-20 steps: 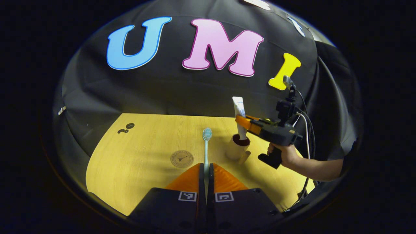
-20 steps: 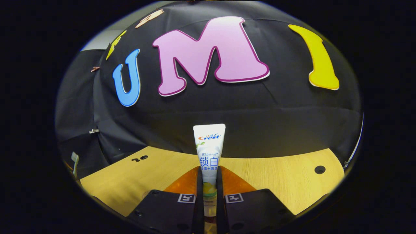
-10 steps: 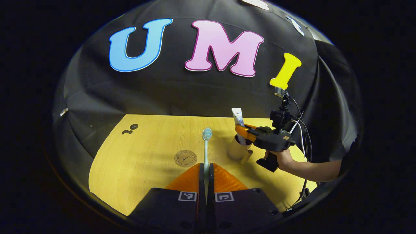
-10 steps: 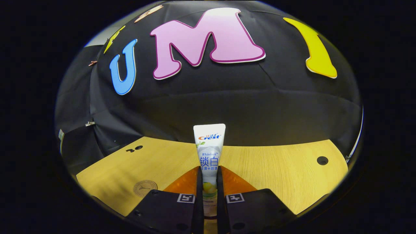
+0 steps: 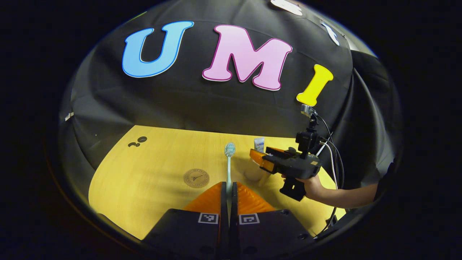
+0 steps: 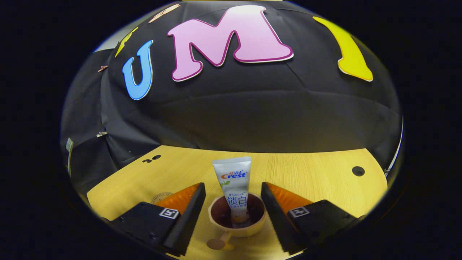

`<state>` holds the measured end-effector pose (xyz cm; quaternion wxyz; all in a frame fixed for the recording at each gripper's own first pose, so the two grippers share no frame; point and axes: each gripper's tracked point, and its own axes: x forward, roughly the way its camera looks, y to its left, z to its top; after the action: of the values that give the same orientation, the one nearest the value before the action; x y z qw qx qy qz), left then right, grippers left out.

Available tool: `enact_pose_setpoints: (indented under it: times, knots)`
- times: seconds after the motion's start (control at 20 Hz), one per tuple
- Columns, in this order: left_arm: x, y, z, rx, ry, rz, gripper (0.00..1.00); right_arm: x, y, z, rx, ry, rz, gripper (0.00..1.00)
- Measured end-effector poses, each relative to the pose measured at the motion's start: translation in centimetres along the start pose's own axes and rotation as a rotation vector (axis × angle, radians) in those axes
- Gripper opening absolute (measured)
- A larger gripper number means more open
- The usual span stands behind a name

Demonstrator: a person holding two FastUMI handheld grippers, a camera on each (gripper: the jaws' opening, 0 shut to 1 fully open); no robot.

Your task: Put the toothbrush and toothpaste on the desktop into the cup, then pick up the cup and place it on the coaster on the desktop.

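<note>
The toothpaste is standing in the cup (right gripper spread wide); the toothbrush is being clamped by the left gripper.

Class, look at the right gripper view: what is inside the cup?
The toothpaste tube stands upright in the cup, its lower end down in the dark interior. The cup's bottom under the tube is hidden.

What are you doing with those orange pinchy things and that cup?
A person is tidying up with two grippers. The right gripper is open and the toothpaste stands inside the cup, free of the fingers. The left gripper is shut on the toothbrush, holding it upright above the desktop. The coaster lies bare on the desktop, with the cup not yet on it.
</note>
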<state>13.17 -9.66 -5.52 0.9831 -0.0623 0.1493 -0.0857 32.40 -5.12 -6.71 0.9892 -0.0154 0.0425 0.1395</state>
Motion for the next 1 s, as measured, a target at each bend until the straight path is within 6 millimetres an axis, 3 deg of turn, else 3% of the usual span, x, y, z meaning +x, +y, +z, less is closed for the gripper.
enact_pose_setpoints:
  times: [0.05,0.3,0.6,0.7,0.75,1.0]
  knots:
    - [0.4,-0.5,0.3,-0.011,-0.020,-0.012,0.06,-0.7,-0.2,0.1,0.000,0.005,-0.006,0.99]
    - [3.7,-3.8,3.9,-0.029,-0.138,-0.100,0.06,-4.5,-2.3,-0.5,0.000,0.011,-0.065,0.98]
    - [10.0,-7.9,7.3,-0.042,-0.274,-0.243,0.06,-9.4,-2.9,-3.0,0.029,0.088,-0.037,0.98]
    - [12.3,-9.0,7.9,-0.026,-0.301,-0.281,0.11,-10.5,-4.0,-4.0,0.013,0.117,-0.048,0.98]
    - [13.4,-9.5,8.1,-0.012,-0.315,-0.294,0.06,-11.1,-4.4,-4.5,0.021,0.137,-0.053,0.98]
    - [18.2,-11.6,8.4,0.022,-0.368,-0.357,0.06,-14.4,-6.6,-5.8,0.071,0.158,-0.122,0.98]
